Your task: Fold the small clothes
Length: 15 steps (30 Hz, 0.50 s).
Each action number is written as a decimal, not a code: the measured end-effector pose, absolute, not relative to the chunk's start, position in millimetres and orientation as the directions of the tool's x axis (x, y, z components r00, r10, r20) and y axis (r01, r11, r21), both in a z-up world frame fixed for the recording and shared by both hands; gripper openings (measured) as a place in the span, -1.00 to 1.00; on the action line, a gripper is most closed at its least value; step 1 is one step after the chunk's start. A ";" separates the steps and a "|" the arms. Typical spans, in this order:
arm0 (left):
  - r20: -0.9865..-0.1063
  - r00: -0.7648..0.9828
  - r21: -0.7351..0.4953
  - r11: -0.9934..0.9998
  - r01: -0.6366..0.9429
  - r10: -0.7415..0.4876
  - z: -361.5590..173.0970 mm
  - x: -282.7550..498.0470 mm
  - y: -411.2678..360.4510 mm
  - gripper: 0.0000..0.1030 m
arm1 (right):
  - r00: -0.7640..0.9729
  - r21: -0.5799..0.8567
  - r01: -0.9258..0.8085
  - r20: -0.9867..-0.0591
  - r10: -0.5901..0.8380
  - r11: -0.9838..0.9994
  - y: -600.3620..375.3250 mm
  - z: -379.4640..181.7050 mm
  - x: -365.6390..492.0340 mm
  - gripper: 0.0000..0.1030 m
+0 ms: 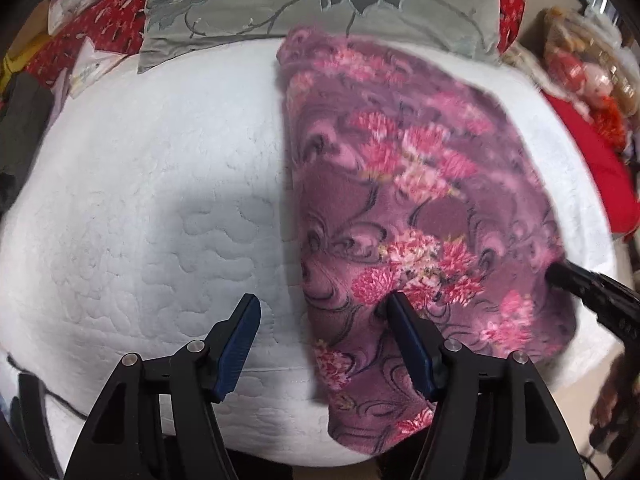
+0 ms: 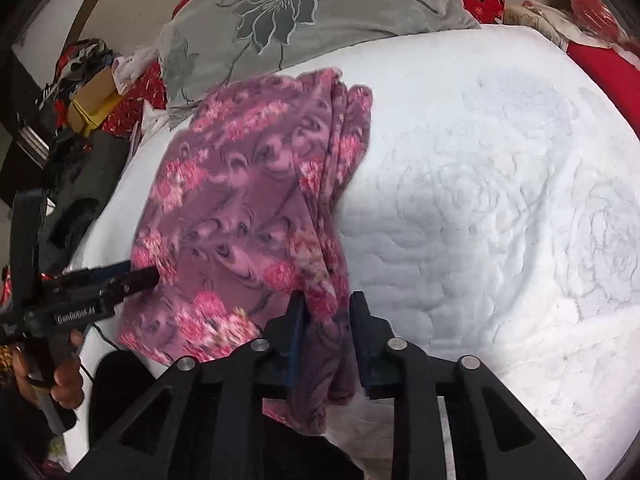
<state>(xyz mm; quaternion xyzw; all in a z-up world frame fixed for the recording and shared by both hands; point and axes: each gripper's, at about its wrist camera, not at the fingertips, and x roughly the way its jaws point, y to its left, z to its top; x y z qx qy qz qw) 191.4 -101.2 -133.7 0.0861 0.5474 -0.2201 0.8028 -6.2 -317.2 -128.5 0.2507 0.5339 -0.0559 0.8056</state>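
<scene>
A purple fleece garment with pink flowers lies folded lengthwise on a white quilted mattress. My left gripper is open at the garment's near left edge, its right finger over the cloth and its left finger over bare mattress. My right gripper is shut on the garment's near right edge, with cloth bunched between its fingers. In the left wrist view the right gripper touches the garment's right side. In the right wrist view the left gripper is at the garment's left edge.
A grey pillow with a flower pattern lies at the head of the mattress, also in the right wrist view. Red bedding and bagged items are at the right. Clothes, boxes and clutter are piled at the left.
</scene>
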 end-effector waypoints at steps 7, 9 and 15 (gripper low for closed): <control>-0.893 0.300 -0.238 0.918 0.318 -0.336 -117.5 254.3 -78.4 0.25 | 0.566 0.446 0.387 -0.806 0.174 0.807 -351.5 -103.5 44.8 -0.25; -0.899 0.268 -0.269 0.919 0.288 -0.347 -123.1 273.0 -80.5 0.24 | 0.549 0.455 0.407 -0.815 0.186 0.792 -357.0 -115.1 69.6 -0.24; -0.896 0.223 -0.327 0.911 0.251 -0.383 -129.2 316.1 -101.5 0.24 | 0.530 0.453 0.388 -0.822 0.208 0.803 -359.0 -136.9 120.6 -0.92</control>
